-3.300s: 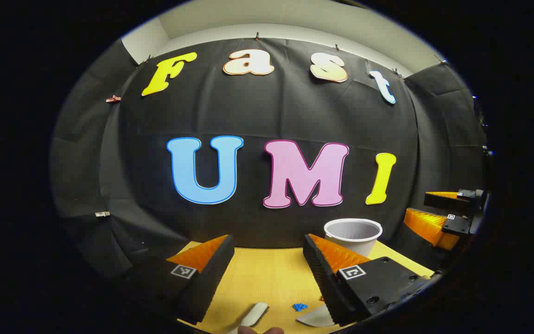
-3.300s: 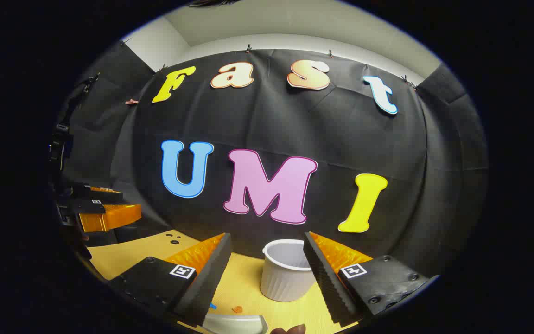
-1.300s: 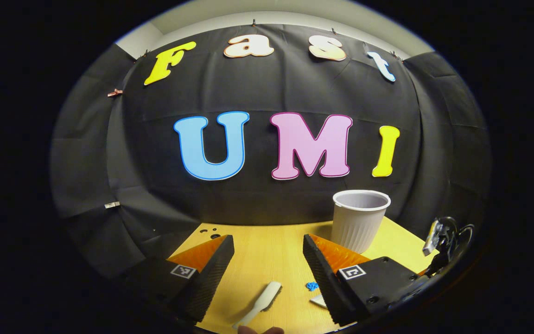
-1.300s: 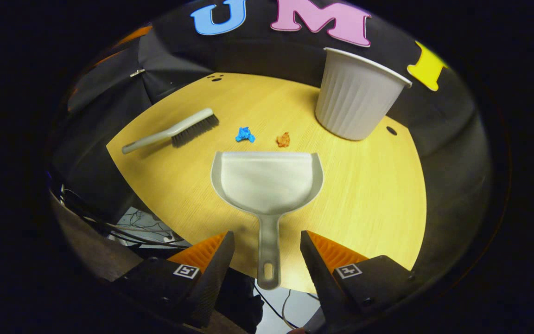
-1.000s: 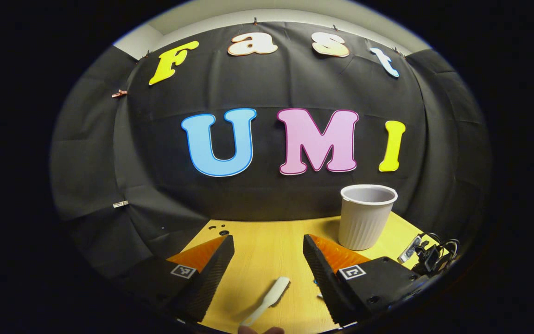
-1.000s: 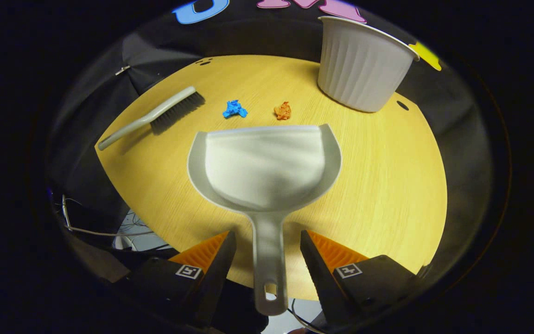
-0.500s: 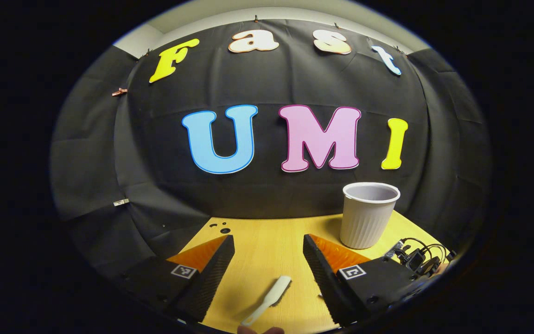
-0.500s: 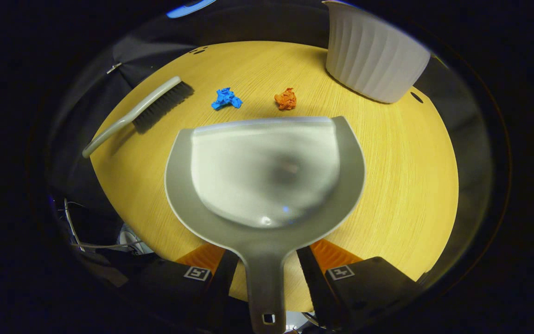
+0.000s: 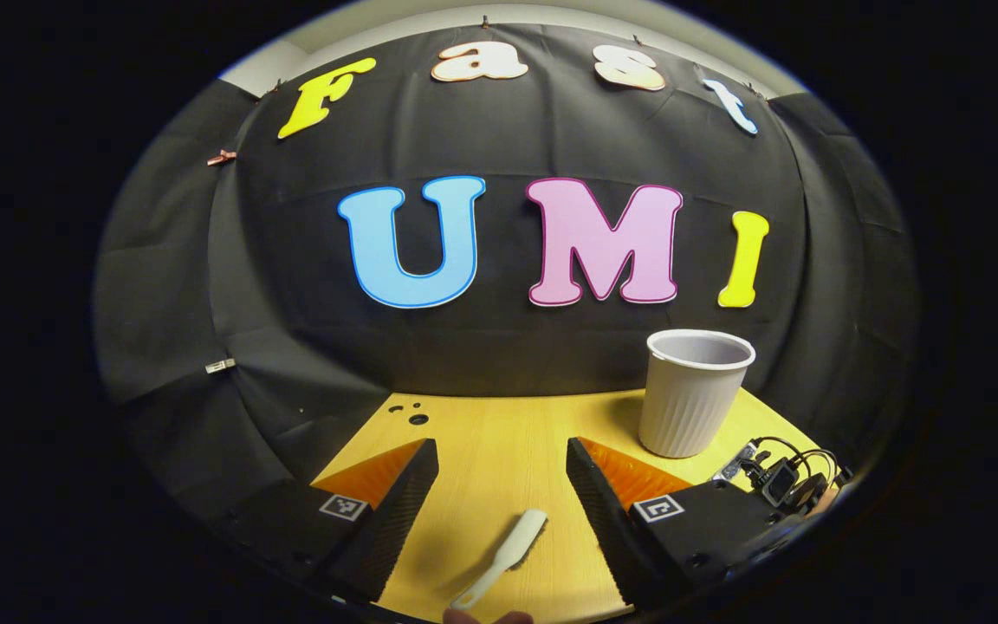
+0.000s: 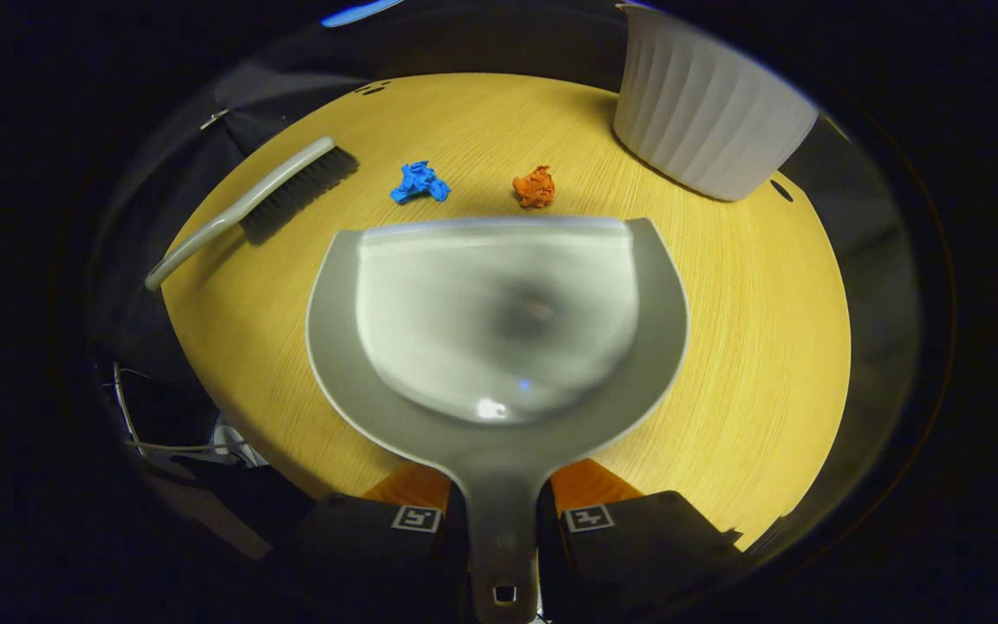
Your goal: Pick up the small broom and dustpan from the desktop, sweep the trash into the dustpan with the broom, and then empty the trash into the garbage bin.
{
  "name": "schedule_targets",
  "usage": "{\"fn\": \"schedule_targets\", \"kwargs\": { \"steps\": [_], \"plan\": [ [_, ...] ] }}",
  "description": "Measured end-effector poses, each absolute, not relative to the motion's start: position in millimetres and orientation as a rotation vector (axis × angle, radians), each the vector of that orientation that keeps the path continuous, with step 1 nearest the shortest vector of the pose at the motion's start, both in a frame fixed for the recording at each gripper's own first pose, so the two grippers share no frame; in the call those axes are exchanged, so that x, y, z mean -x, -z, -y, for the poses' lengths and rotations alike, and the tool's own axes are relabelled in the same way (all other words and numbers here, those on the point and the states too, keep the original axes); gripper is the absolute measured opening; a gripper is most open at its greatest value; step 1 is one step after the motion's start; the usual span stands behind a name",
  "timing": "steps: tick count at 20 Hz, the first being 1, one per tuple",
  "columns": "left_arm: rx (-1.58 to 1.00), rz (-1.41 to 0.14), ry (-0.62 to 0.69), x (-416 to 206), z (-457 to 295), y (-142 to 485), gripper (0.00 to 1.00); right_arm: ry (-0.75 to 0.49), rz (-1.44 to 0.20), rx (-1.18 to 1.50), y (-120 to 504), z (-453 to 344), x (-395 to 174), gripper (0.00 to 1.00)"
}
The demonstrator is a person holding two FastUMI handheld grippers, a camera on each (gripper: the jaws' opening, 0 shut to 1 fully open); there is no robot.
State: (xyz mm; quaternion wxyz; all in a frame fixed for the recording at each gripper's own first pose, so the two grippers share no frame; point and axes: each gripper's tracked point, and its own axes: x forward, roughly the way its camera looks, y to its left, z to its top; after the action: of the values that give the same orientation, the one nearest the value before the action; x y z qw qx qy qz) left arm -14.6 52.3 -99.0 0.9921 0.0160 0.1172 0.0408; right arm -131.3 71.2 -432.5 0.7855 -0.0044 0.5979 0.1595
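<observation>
A black cloth wall [image 9: 551,364] is backing a round, pale wooden desktop [image 9: 499,433] in the left gripper view, and the left gripper [image 9: 499,485] is hovering over it with its fingers spread wide and nothing between them. The small broom [image 9: 503,548] is lying on the wood just below that gap, handle end nearest the camera, so it is looking untouched. The white ribbed garbage bin [image 9: 691,394] is standing upright at the far right, and a tangle of cables [image 9: 780,477] is sitting near the right edge. Over in the right gripper view, the same wooden desktop [image 10: 767,347] is curving away, with dark space and wires beyond its near left edge. The right gripper [image 10: 499,520] is sitting narrow, both fingers pressing on the handle of the dustpan [image 10: 499,321], whose pan is still resting on the wood. The blue scrap [image 10: 419,182] and the orange scrap [image 10: 534,186] are lying just past its front lip, the broom [image 10: 274,201] is at the far left, the bin [image 10: 707,113] at the far right. So one tool appears to be gripped; taking the broom, sweeping and emptying are all still to come.
</observation>
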Motion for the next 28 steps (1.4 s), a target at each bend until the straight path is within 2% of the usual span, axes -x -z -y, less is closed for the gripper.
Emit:
{"fn": "schedule_targets", "kwargs": {
  "steps": [7, 10, 13, 14, 16, 18, 19, 24, 28],
  "plan": [
    [-0.054, -0.424, 0.075, 10.7, -49.8, 163.9, 0.96, -0.423, -1.201, 0.031, 395.9, -64.8, 136.0, 0.35],
    [-0.08, -0.599, 0.165, 17.2, -49.2, 220.2, 0.96, -0.42, -1.199, 0.032, 386.0, -56.8, 145.4, 0.35],
    [-0.11, -0.759, 0.194, 24.3, -56.4, 269.7, 0.94, -0.393, -1.197, 0.04, 382.2, -47.5, 152.0, 0.35],
    [-0.122, -0.806, 0.197, 23.0, -57.5, 289.9, 0.94, -0.384, -1.199, 0.045, 382.8, -44.8, 154.2, 0.39],
    [-0.142, -0.892, 0.215, 23.1, -58.7, 320.9, 0.94, -0.373, -1.21, 0.041, 384.7, -41.7, 159.4, 0.35],
    [-0.153, -0.998, 0.235, 23.9, -59.9, 362.6, 0.9, -0.352, -1.218, 0.026, 382.8, -35.0, 166.7, 0.35],
    [-0.146, -1.025, 0.24, 23.3, -59.4, 372.5, 0.89, -0.344, -1.218, 0.024, 382.4, -32.6, 167.3, 0.39],
    [-0.159, -1.141, 0.233, 23.8, -67.2, 418.1, 0.84, -0.32, -1.227, 0.004, 382.7, -25.4, 173.3, 0.35],
    [-0.158, -1.181, 0.245, 20.4, -68.9, 429.7, 0.67, -0.323, -1.237, 0.008, 383.1, -23.2, 176.7, 0.36]
  ]
}}
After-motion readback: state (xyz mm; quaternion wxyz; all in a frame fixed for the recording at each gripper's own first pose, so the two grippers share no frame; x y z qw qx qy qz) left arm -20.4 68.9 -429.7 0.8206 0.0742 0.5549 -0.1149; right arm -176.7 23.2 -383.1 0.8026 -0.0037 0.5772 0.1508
